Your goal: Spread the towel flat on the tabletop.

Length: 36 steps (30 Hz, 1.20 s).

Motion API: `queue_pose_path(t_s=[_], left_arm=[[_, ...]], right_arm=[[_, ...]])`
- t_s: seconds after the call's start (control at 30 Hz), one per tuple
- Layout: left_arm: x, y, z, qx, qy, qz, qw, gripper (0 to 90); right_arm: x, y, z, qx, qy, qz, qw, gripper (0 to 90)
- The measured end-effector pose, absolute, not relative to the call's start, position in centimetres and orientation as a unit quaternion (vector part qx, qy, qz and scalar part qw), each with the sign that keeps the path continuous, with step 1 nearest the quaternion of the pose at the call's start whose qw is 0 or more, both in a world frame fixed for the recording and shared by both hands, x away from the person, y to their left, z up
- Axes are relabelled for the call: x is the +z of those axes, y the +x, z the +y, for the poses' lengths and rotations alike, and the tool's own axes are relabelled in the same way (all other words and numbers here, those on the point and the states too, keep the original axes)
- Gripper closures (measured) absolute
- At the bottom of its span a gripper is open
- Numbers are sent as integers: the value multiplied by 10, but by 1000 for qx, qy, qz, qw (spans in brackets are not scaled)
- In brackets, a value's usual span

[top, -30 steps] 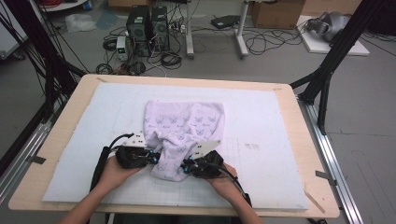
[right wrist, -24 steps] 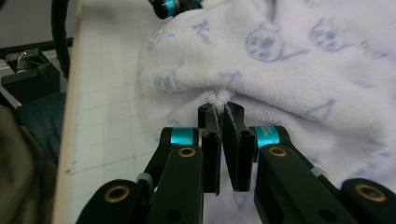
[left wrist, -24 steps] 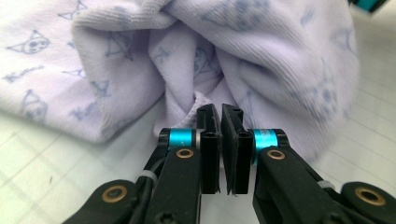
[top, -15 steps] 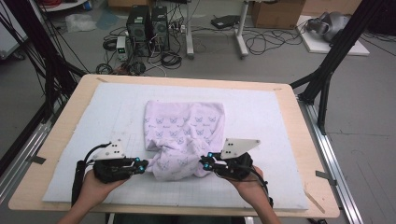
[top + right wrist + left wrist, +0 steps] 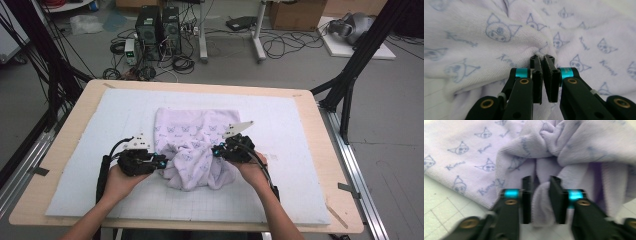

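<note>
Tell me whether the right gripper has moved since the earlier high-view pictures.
Yes. The right gripper has gone farther up the white mat, away from its near edge.

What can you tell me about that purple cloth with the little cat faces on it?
The cloth is a soft, pale lilac knit, ribbed-looking, printed with small blue-grey cat faces and script words. Its far half lies fairly flat on the white gridded mat; its near half is bunched into a twisted, rumpled heap. The left gripper has a fold between its fingers, which have just been opening. The right gripper is shut on a pinched ridge of the cloth.
</note>
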<state>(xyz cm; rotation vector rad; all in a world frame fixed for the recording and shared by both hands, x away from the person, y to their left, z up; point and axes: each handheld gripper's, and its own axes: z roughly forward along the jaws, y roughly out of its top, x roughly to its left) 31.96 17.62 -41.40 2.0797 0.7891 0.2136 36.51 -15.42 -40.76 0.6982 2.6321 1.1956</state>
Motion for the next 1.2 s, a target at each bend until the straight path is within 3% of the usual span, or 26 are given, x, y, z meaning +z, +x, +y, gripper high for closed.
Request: queue_pose_path(t_s=[0.1,0.2,0.3,0.43,0.53,0.77,0.83,0.87,0.93,0.97,1.03,1.07,1.2], left_arm=[[-408,317,180,86,835,309,447,593],[-398,311,183,91,835,296,455,558],[-390,304,184,92,835,287,460,532],[-381,288,184,91,834,266,475,525],[-377,280,177,86,837,249,480,525],[-378,287,137,71,853,218,468,474],[-383,293,127,70,860,212,459,522],[-387,297,123,66,862,208,457,627],[-393,302,119,63,865,210,451,798],[-394,304,120,63,864,212,453,836],[-393,304,127,70,860,221,455,854],[-391,303,133,75,857,226,458,857],[-377,299,158,101,846,242,465,861]], right_arm=[[-412,372,-158,412,250,873,70,852],[-404,365,-164,425,243,869,69,797],[-394,351,-172,429,241,868,72,713],[-388,324,-187,447,235,858,95,684],[-394,308,-196,453,234,856,88,684],[-421,289,-185,442,203,872,52,588],[-428,288,-175,425,193,883,47,563],[-431,288,-171,415,193,888,47,559],[-437,292,-162,400,190,895,48,593],[-439,293,-159,396,188,898,50,674],[-439,294,-158,393,174,901,50,853],[-438,294,-160,396,172,901,45,893],[-427,290,-172,410,174,894,45,897]])
